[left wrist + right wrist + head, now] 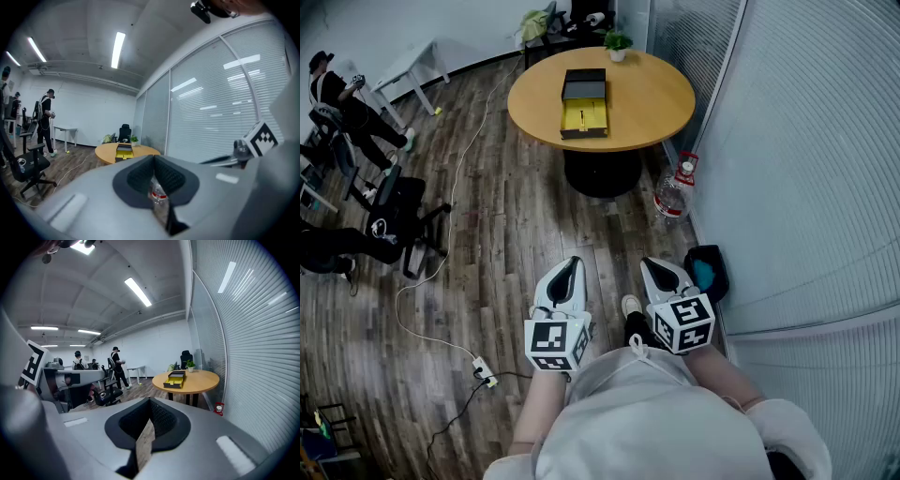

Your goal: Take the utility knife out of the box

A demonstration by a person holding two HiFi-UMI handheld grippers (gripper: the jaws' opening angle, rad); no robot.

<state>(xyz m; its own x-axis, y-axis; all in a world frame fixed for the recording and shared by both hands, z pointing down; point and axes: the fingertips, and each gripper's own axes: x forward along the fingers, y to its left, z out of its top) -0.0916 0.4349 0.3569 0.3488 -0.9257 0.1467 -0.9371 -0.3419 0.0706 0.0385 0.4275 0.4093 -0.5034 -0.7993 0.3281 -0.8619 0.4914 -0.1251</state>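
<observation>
An open black box (pixel 584 103) with a yellow lining lies on the round wooden table (pixel 647 98) far ahead of me. A small dark item rests in the yellow tray, too small to tell as the utility knife. Both grippers hang low near the person's body, far from the table. My left gripper (pixel 573 263) is shut with nothing in it. My right gripper (pixel 652 264) is beside it, jaws together and empty. In the left gripper view the box (pixel 124 151) shows beyond the closed jaws of the left gripper (pixel 153 160). In the right gripper view the box (pixel 176 379) sits on the table (pixel 199 379) past the right gripper (pixel 150 403).
A water bottle (pixel 673 195) stands on the wooden floor by the table's base. A small potted plant (pixel 618 43) sits at the table's far edge. Office chairs (pixel 403 211) and people are at the left. A cable with a power strip (pixel 485 373) crosses the floor. A blind-covered glass wall (pixel 806 159) runs along the right.
</observation>
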